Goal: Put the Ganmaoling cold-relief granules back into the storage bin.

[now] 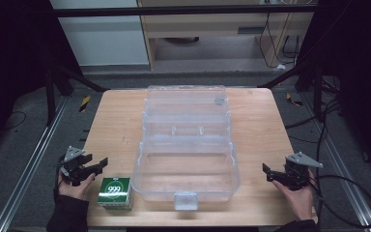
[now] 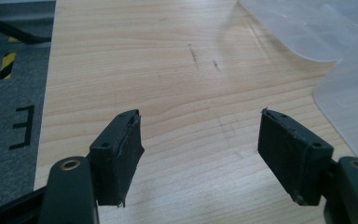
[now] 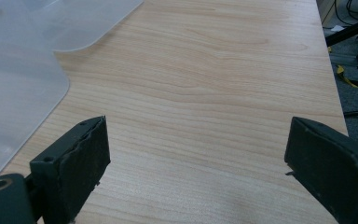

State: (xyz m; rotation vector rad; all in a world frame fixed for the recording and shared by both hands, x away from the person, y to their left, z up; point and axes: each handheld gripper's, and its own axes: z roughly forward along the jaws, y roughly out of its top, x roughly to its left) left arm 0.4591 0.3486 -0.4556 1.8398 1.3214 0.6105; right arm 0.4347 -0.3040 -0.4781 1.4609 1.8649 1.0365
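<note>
You are holding a claw in each hand over a light wooden worktop (image 1: 265,125). Your left claw (image 1: 100,163) sits near the left edge of the worktop, close to you, and its two jaws stand apart with nothing between them. In the left gripper view, your left claw (image 2: 200,154) has bare wood showing between its black pads (image 2: 126,158), and the see-through plastic of the box (image 2: 349,102) shows off to the right, apart from the jaws. Your right claw (image 1: 266,170) sits near the right edge of the worktop, also close to you, and its jaws are wide apart and hold nothing. In the right gripper view, your right claw (image 3: 196,163) looks along bare wood, with the clear box (image 3: 23,88) off to the left, not touching the jaws. In the high view, the big clear plastic box (image 1: 187,145) lies open in the middle of the worktop, between your two hands, with its lid folded back toward the far side. It looks empty inside. A small green and white carton (image 1: 114,192) marked 999 stands on the worktop just beside the near left corner of the clear box. It is near your left hand (image 1: 75,186), just to its right. Your right hand (image 1: 297,193) rests at the near right edge of the worktop, well apart from the carton.
</note>
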